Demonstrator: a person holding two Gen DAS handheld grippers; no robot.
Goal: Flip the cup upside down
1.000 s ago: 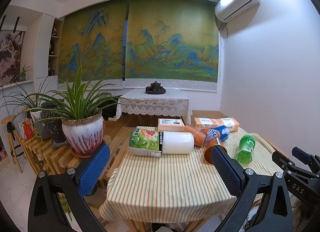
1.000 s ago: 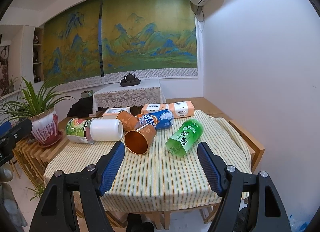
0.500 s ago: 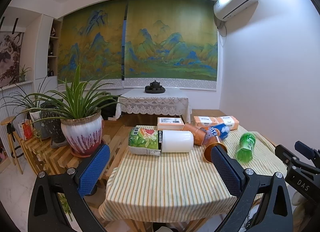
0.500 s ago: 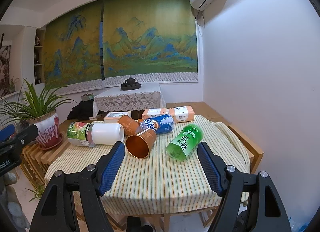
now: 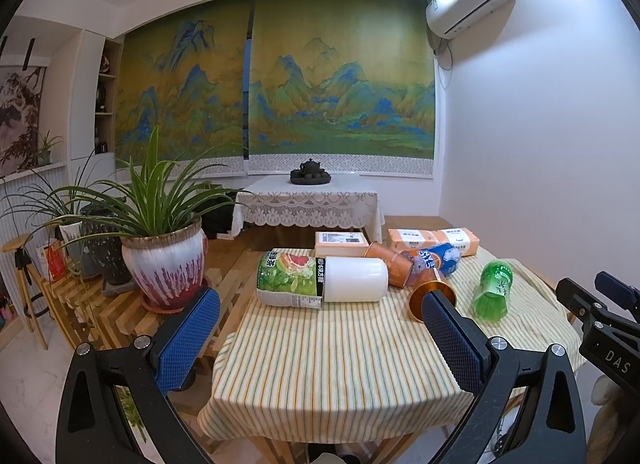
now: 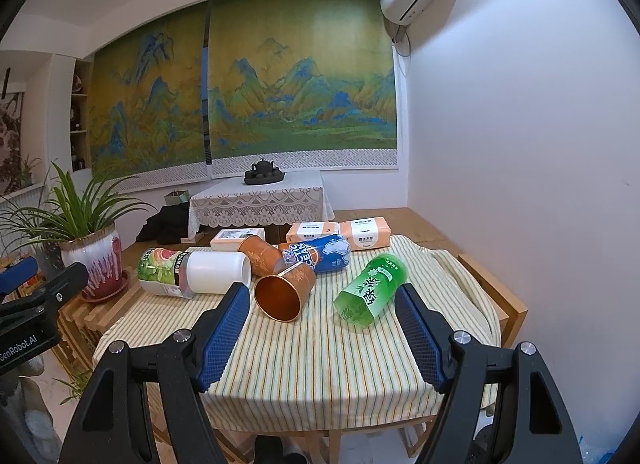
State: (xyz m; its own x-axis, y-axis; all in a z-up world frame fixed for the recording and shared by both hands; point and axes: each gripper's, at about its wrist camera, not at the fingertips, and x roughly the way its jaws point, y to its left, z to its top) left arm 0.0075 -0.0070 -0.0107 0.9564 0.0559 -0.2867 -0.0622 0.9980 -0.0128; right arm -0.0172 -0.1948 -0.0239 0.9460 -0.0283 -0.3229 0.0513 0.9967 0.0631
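A copper cup lies on its side on the striped tablecloth, its open mouth facing me; it also shows in the left wrist view, partly behind a finger. A second copper cup lies on its side behind it. My right gripper is open and empty, above the table's near edge, short of the cup. My left gripper is open and empty, near the table's front left edge.
A large white jar with a green label, a blue can and a green bottle lie on their sides around the cups. Tissue packs sit at the back. A potted plant stands left of the table.
Both grippers have shifted slightly; the right wrist view has moved a little nearer the table. Nothing on the table moved.
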